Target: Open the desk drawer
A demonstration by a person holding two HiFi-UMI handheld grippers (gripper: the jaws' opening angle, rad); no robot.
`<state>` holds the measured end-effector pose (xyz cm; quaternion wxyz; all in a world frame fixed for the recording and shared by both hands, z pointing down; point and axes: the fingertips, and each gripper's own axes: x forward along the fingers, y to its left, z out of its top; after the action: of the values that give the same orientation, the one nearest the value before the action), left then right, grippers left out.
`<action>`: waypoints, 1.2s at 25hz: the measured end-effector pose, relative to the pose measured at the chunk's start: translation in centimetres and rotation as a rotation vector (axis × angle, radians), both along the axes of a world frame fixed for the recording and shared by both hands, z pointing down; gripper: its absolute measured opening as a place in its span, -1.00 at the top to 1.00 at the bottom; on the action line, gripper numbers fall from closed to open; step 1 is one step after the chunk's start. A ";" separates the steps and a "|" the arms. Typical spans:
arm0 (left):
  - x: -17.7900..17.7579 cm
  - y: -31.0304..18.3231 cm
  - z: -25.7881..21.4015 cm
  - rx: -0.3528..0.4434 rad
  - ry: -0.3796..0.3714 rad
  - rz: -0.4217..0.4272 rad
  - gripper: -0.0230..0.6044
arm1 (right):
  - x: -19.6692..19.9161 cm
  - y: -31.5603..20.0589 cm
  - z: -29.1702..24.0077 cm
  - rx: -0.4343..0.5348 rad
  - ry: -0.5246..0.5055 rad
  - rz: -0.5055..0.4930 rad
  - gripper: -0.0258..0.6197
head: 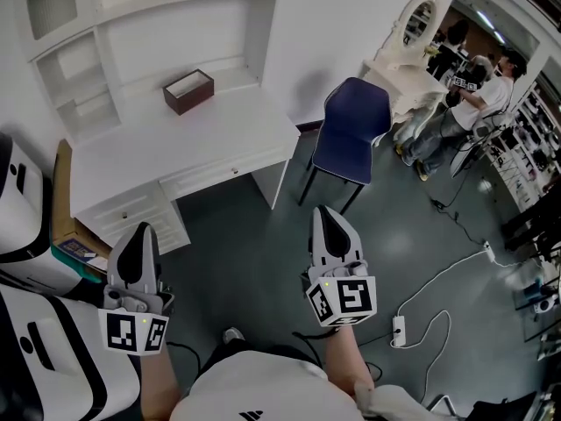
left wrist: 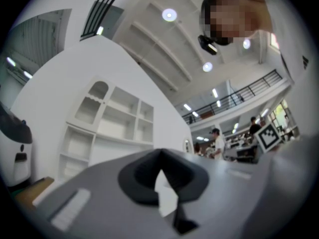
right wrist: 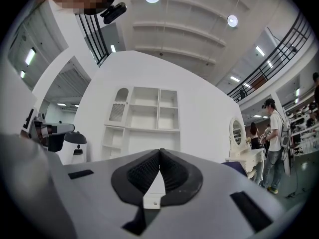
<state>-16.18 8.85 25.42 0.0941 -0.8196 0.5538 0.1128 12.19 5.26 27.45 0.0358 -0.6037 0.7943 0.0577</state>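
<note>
The white desk (head: 188,139) with its shelf unit stands at the upper left of the head view. A closed drawer (head: 223,173) with a small knob runs under its top, and a stack of closed drawers (head: 131,215) sits below at the left. A brown box (head: 188,90) rests on the desk. My left gripper (head: 140,229) and right gripper (head: 323,210) hover over the dark floor, short of the desk and pointing toward it. Both are shut with nothing between the jaws. The shelf unit (right wrist: 144,118) shows ahead in the right gripper view, and the shelf unit (left wrist: 109,128) in the left gripper view.
A blue chair (head: 352,130) stands right of the desk. White machines (head: 26,209) crowd the left edge, beside a wooden board (head: 61,196). A white cable and power strip (head: 399,330) lie on the floor at right. A vanity mirror (head: 418,20) and people (head: 478,95) are far right.
</note>
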 end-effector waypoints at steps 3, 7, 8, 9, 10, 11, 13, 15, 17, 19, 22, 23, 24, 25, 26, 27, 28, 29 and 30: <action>-0.9 -0.5 0.3 -0.006 0.000 0.014 0.91 | -0.9 -0.4 0.1 0.000 -0.008 0.009 0.92; -2.1 -1.2 1.0 -0.021 0.011 0.017 0.91 | -2.2 -1.1 0.3 -0.006 -0.015 0.007 0.92; -2.3 -1.3 1.3 -0.027 0.014 0.017 0.91 | -2.5 -1.3 0.4 -0.010 -0.012 0.005 0.92; -2.5 -1.4 1.5 -0.032 0.018 0.017 0.91 | -2.7 -1.4 0.4 -0.013 -0.008 0.005 0.92; -2.8 -1.6 1.7 -0.035 0.023 0.016 0.91 | -2.9 -1.5 0.5 -0.014 -0.004 0.005 0.92; -3.0 -1.8 1.8 -0.036 0.029 0.015 0.91 | -3.1 -1.6 0.5 -0.015 0.000 0.005 0.92; -3.2 -2.1 1.8 -0.037 0.039 0.014 0.91 | -3.3 -2.0 0.5 -0.019 0.009 0.003 0.92; -3.2 -2.7 1.9 -0.039 0.040 0.013 0.91 | -3.3 -2.6 0.6 -0.022 0.015 0.001 0.92; -3.3 -3.4 2.0 -0.038 0.038 0.010 0.91 | -3.4 -3.5 0.7 -0.021 0.015 -0.003 0.92; -3.6 -4.2 2.0 -0.034 0.038 0.002 0.91 | -3.6 -4.7 0.7 -0.016 0.012 -0.011 0.92; -4.0 -5.8 1.7 -0.027 0.033 -0.013 0.91 | -4.0 -6.8 0.8 -0.010 0.008 -0.026 0.92; -4.1 -6.5 1.6 -0.024 0.032 -0.018 0.91 | -4.2 -7.5 0.7 -0.009 0.008 -0.031 0.92; -4.2 -7.2 1.5 -0.020 0.030 -0.023 0.91 | -4.3 -8.4 0.6 -0.008 0.008 -0.037 0.92; -4.3 -7.9 1.3 -0.015 0.029 -0.027 0.91 | -4.5 -9.2 0.5 -0.006 0.008 -0.044 0.92; -4.3 -8.7 1.1 -0.010 0.029 -0.032 0.91 | -4.6 -10.1 0.4 -0.004 0.009 -0.050 0.92; -4.3 -9.5 1.0 -0.005 0.029 -0.036 0.91 | -4.7 -11.0 0.4 -0.002 0.009 -0.056 0.92; -4.3 -10.3 0.9 -0.002 0.031 -0.040 0.91 | -4.7 -12.0 0.4 -0.002 0.010 -0.062 0.92; -4.2 -11.2 0.8 0.000 0.032 -0.044 0.91 | -4.7 -12.9 0.3 -0.002 0.011 -0.067 0.92; -4.1 -12.0 0.6 0.001 0.032 -0.048 0.91 | -4.7 -13.9 0.1 -0.002 0.013 -0.073 0.92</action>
<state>-20.31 -3.15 26.01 0.0885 -0.8042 0.5745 0.1240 7.48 -8.59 27.58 0.0322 -0.5739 0.8161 0.0595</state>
